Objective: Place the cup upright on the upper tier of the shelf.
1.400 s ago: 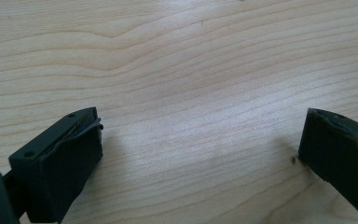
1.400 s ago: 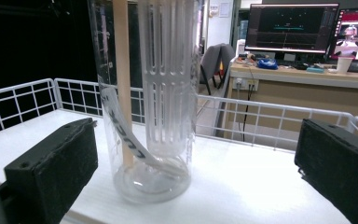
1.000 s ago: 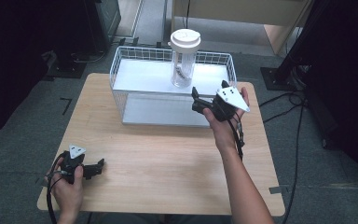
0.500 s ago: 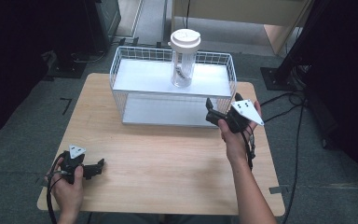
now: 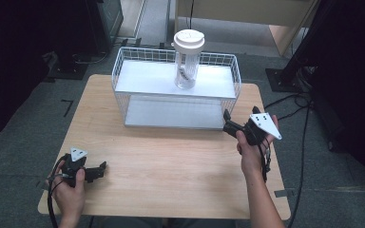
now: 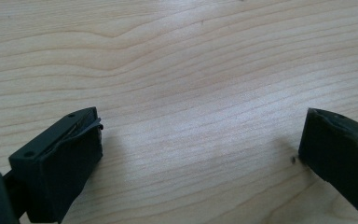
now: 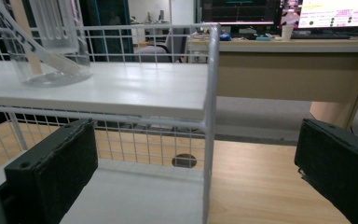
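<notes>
The clear jar (image 5: 188, 61) stands on the rack's (image 5: 123, 71) upper shelf at 12 o'clock, seemingly placed, while both the right tongs (image 5: 228, 121) and left tongs (image 5: 100, 169) are released and empty.

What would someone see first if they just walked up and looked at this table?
Probably the white wire rack at the far side of the wooden table, with a tall clear container with a white lid standing on its upper shelf. Next, the two black grippers: the right gripper is held open near the rack's right corner, and the left gripper rests open near the table's near left edge.
</notes>
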